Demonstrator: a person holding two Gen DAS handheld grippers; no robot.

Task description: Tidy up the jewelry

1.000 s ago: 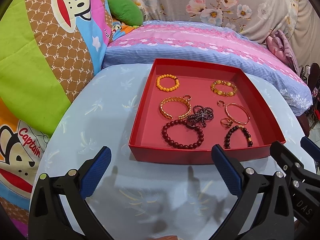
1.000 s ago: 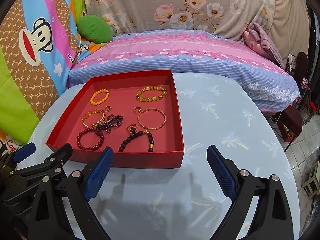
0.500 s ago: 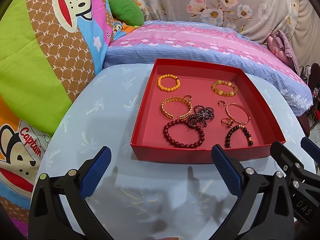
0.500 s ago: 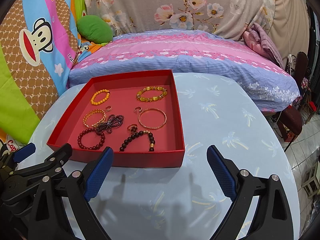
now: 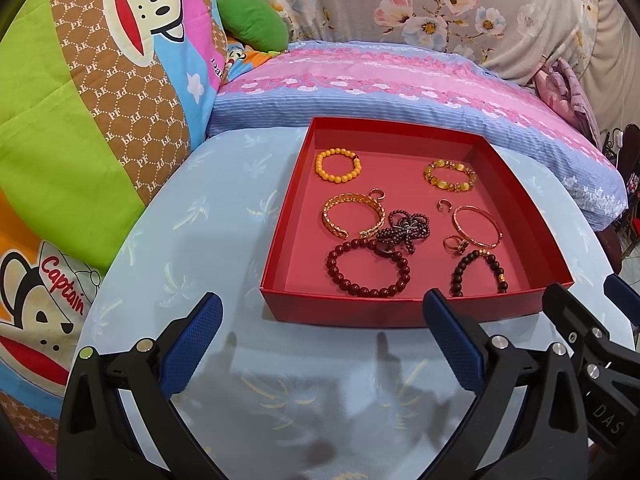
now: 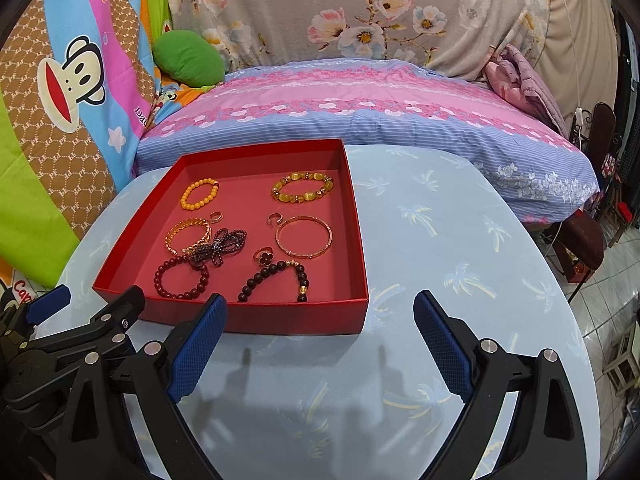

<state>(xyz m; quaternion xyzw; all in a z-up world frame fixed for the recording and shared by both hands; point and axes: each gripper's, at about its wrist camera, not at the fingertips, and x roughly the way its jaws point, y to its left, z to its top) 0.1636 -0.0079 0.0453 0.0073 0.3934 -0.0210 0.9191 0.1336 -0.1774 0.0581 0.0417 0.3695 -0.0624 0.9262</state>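
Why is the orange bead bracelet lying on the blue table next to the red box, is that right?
Not quite. The orange bead bracelet lies inside the red box, in its far left corner, not on the blue table. The left wrist view shows it within the box walls.

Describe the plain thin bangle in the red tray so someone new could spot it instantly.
Find the red tray on the pale blue palm-print table; look along the tray's right-hand side, middle row. The thin gold bangle lies flat there, behind the dark bead bracelet and in front of the yellow stone bracelet. It is the only smooth, beadless full hoop.
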